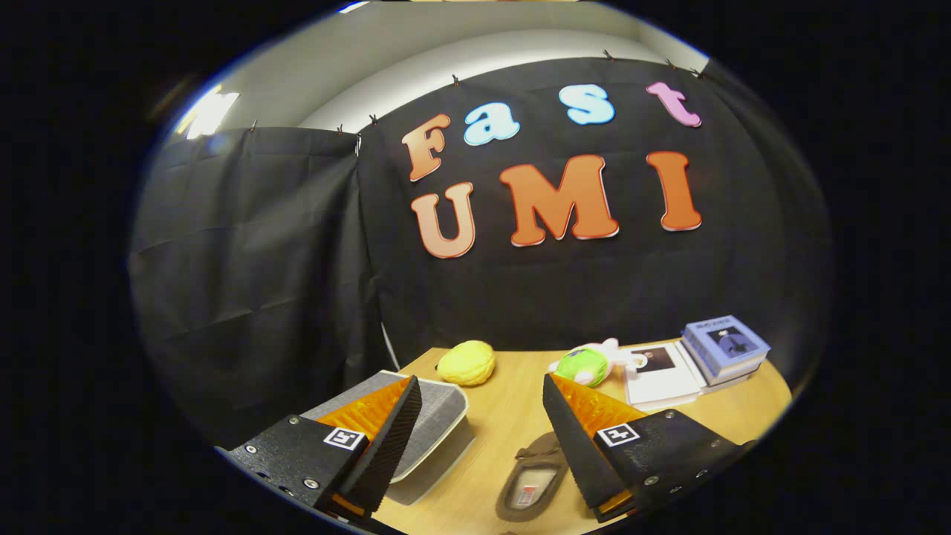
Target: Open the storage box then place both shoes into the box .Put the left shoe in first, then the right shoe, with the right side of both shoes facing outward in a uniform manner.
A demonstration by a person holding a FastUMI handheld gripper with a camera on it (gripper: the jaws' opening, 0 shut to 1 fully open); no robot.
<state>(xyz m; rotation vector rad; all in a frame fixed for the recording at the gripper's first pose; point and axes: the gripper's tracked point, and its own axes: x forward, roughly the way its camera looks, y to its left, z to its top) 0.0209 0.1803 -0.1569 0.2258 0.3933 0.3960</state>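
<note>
My gripper (481, 390) is open, held above the wooden table (513, 416), with nothing between its fingers. A grey storage box (438, 416) with its lid shut lies under and just past the left finger (394, 438). A brown shoe (533, 479) lies on the table below the gap, close to the right finger (576, 438), its opening facing up. Part of the shoe is hidden behind that finger.
Beyond the fingers lie a yellow plush toy (466, 362) and a green and white plush toy (591, 364). A white booklet (661, 374) and a stack of blue books (724, 349) sit at the far right. The black cloth wall stands behind the table.
</note>
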